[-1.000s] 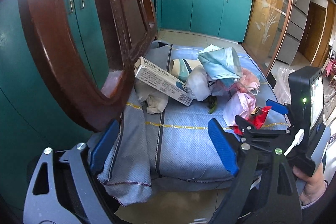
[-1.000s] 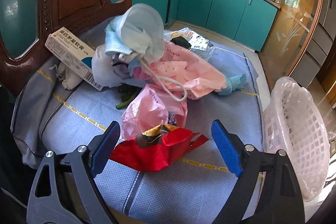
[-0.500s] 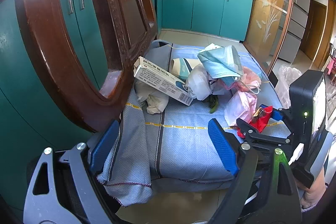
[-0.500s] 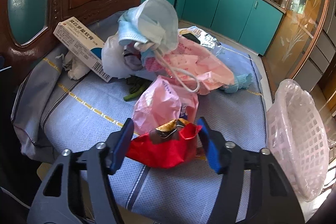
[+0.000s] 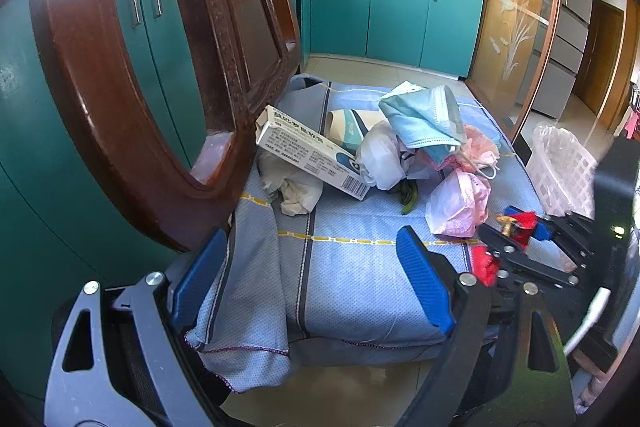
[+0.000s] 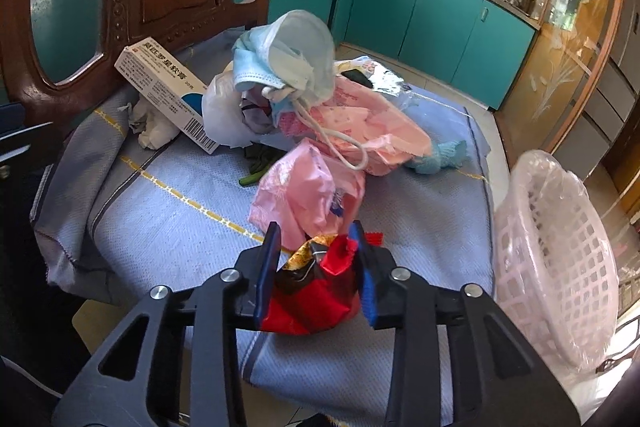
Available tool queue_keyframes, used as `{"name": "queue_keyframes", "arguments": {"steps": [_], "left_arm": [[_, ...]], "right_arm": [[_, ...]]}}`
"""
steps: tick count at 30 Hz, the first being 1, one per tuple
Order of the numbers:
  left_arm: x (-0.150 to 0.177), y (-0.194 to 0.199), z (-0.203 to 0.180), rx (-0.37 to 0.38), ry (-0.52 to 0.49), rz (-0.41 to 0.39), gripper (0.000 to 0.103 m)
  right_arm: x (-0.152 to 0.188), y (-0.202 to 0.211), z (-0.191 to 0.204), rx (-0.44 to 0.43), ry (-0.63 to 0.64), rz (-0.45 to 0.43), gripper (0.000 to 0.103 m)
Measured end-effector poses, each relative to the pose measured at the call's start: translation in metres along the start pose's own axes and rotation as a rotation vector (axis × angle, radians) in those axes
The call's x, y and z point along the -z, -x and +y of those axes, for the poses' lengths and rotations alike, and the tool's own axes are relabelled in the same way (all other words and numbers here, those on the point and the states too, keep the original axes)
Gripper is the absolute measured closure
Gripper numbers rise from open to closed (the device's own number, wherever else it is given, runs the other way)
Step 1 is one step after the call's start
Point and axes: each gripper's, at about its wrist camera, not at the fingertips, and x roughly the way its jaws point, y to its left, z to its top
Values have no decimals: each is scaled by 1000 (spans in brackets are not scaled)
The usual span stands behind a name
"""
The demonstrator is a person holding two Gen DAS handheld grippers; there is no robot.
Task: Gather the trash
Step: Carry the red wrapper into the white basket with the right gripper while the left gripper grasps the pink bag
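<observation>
**Right gripper clamps the red wrapper**

A second ago the right gripper stood wide open around the red snack wrapper; half a second ago its fingers had narrowed to the wrapper's sides. Now the blue pads press in from both sides and the wrapper is crumpled between them, at the near edge of the blue seat cushion. The pink plastic bag sits just behind the grip, touching the wrapper's top.

The left gripper has not changed: its fingers remain spread apart, gripping nothing, low at the cushion's front edge.

The rest of the pile lies as before: the white medicine box leaning on a crumpled tissue, the blue face mask on top. The lined white basket stands beside the cushion on the right.

In the left view the wrapper is mostly hidden behind the right gripper's frame, and the basket is partly cut off by that device. Whether the wrapper is lifted clear of the cushion is unclear.
</observation>
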Motion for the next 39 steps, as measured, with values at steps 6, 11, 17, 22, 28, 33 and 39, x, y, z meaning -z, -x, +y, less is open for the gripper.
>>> {"name": "queue_keyframes", "arguments": {"steps": [6, 11, 17, 22, 28, 33, 39], "left_arm": [[-11, -14, -22, 79, -23, 3, 16], [-18, -55, -73, 241, -111, 92, 16], [-17, -96, -113, 252, -188, 160, 36], [-11, -98, -126, 237, -252, 149, 57], [-6, -79, -119, 255, -244, 139, 69], [-3, -53, -105, 258, -239, 104, 69], [-8, -21, -75, 221, -193, 34, 69]], "right_arm": [[14, 19, -40, 29, -114, -2, 70], [20, 29, -68, 68, -180, -13, 70], [26, 28, -87, 86, -208, -13, 70], [28, 23, -92, 84, -217, -8, 70], [26, 28, -89, 73, -218, -27, 70], [20, 39, -88, 66, -222, -62, 70], [16, 52, -92, 81, -228, -112, 70]]}}
